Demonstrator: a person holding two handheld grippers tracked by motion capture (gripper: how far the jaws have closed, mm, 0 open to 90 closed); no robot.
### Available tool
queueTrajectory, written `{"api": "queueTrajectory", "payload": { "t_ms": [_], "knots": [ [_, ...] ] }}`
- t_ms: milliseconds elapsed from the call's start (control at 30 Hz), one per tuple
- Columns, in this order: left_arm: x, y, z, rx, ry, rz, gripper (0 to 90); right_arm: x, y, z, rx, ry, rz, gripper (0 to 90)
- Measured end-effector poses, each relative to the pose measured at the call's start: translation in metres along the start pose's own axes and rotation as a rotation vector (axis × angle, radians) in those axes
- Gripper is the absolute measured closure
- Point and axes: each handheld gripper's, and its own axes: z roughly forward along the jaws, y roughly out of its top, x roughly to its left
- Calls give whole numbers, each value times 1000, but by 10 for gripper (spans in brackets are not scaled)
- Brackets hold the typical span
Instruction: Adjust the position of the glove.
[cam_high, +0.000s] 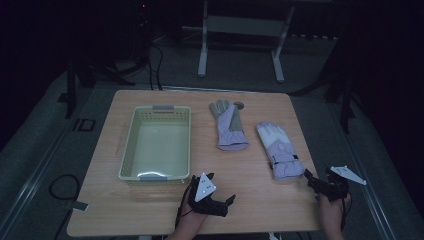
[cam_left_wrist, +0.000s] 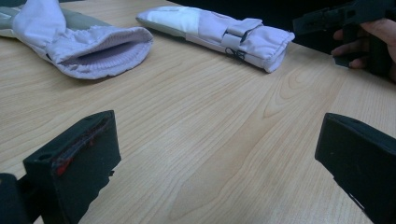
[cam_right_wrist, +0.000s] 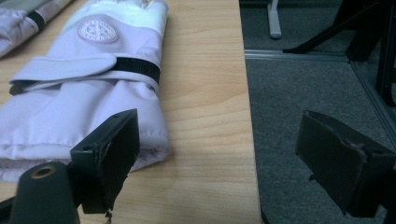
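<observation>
Two pale lilac winter gloves lie on the wooden table (cam_high: 250, 200). One glove (cam_high: 229, 125) lies grey palm up at the middle, its open cuff (cam_left_wrist: 93, 51) towards me. The other glove (cam_high: 279, 150) (cam_left_wrist: 219, 32) lies to its right with a strap across the wrist (cam_right_wrist: 84, 93). My left gripper (cam_high: 221, 187) (cam_left_wrist: 217, 158) is open near the front edge and holds nothing, aimed at both cuffs. My right gripper (cam_high: 318, 175) (cam_right_wrist: 219, 154) is open at the table's right edge, one jaw beside the right glove's cuff, the other out over the floor.
A pale green plastic basket (cam_high: 127, 145) stands empty on the table's left half. A small round object (cam_high: 239, 105) lies beside the middle glove's fingers. Grey floor (cam_right_wrist: 303, 93) drops away past the right edge, with frame legs (cam_high: 202, 55) behind the table.
</observation>
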Motion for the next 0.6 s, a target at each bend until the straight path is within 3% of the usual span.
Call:
{"api": "queueTrajectory", "payload": {
  "t_ms": [200,300,500,600],
  "knots": [
    [-2,0,0,4,5,20,2,2,0,1,22,-19,-13,134],
    [-2,0,0,4,3,16,2,2,-1,0,49,-1,18,133],
    [-1,0,1,4,2,9,2,5,1,1,78,38,-29,133],
    [-2,0,0,5,4,13,2,7,2,1,95,54,-25,133]
  ]
}}
